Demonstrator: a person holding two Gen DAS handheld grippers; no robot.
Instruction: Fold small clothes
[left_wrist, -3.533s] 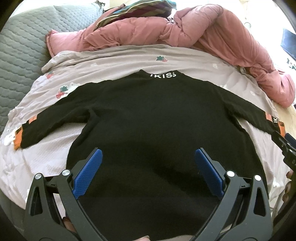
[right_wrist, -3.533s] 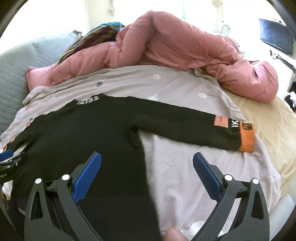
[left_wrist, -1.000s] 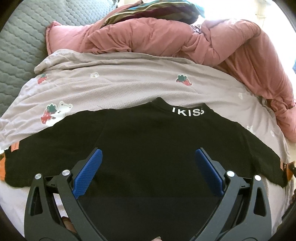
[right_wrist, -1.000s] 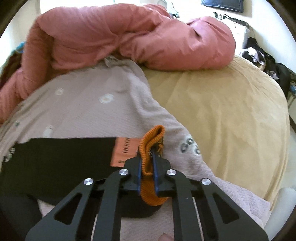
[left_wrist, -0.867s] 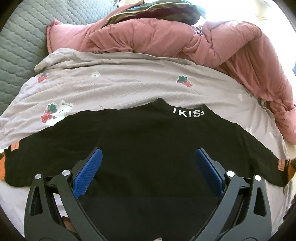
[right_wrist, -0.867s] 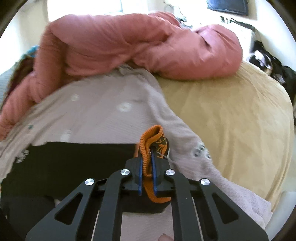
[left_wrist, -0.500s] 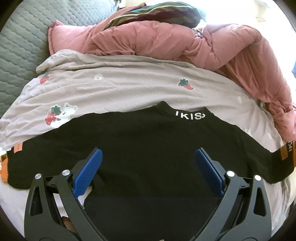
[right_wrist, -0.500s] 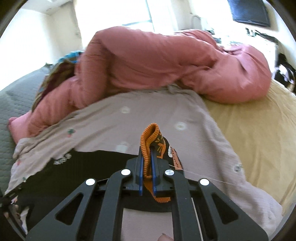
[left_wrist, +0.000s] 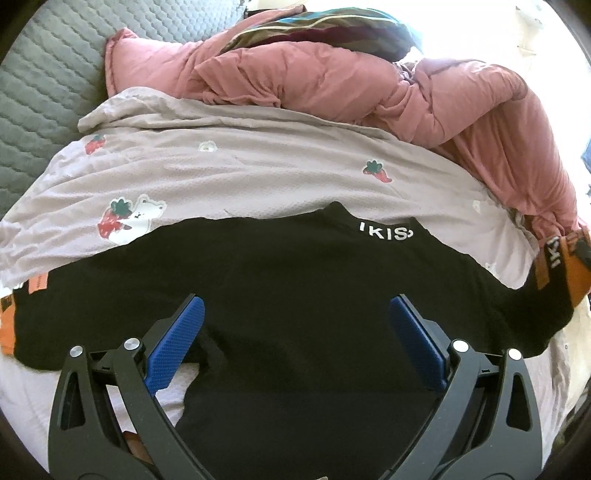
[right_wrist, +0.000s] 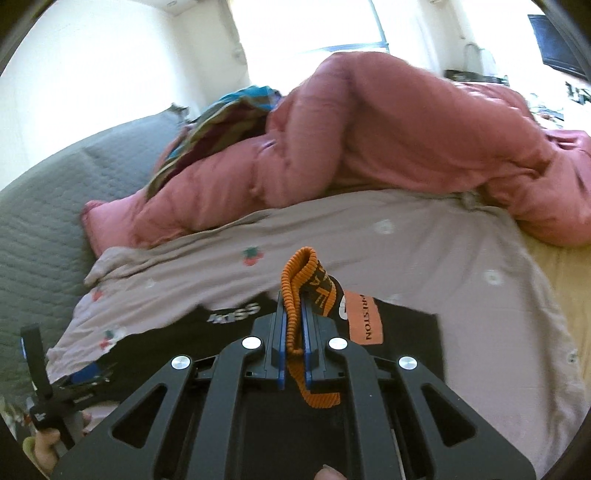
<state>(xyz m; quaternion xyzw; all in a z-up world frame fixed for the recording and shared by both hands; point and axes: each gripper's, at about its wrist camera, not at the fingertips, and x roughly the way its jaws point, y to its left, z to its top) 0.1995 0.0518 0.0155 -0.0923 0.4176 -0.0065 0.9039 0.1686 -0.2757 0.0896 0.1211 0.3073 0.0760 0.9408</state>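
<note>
**Right sleeve lifted and carried inward over the shirt**

Since 3.5 s ago: right gripper (right_wrist: 294, 334) went from wide open over the bedding to clenched on the orange cuff (right_wrist: 300, 275) of the right sleeve, and the sleeve, flat and stretched out to the side then, is now raised and swung toward the collar. Left gripper (left_wrist: 295, 339) same as before: jaws spread wide, nothing between them, hovering over the shirt body.

Black long-sleeve shirt (left_wrist: 295, 295) lies spread on the grey-lilac printed blanket (left_wrist: 240, 173), collar away from the camera.

Readable text:
- collar: white "IKISS" (left_wrist: 386, 233), last letter partly folded; blurred in the right wrist view
- orange patch (right_wrist: 364, 317) on the lifted sleeve: reads roughly "…RLSTON", first letters hidden, so not sure of the full word
- cuff band: orange letters on black, maybe "FE", too creased to confirm
- left wrist view, far right edge: lifted sleeve end (left_wrist: 561, 269) shows white "IKI…" on black between orange bands

Left sleeve (left_wrist: 44, 317) flat on the blanket, orange patch and orange cuff at the left frame edge.

Blanket prints: strawberries, one white bear (left_wrist: 144, 218). Behind it a bunched pink duvet (left_wrist: 369, 85), striped fabric (left_wrist: 325, 33) on top, grey quilted cover (left_wrist: 44, 74) at left, tan sheet (right_wrist: 561, 273) at right.
</note>
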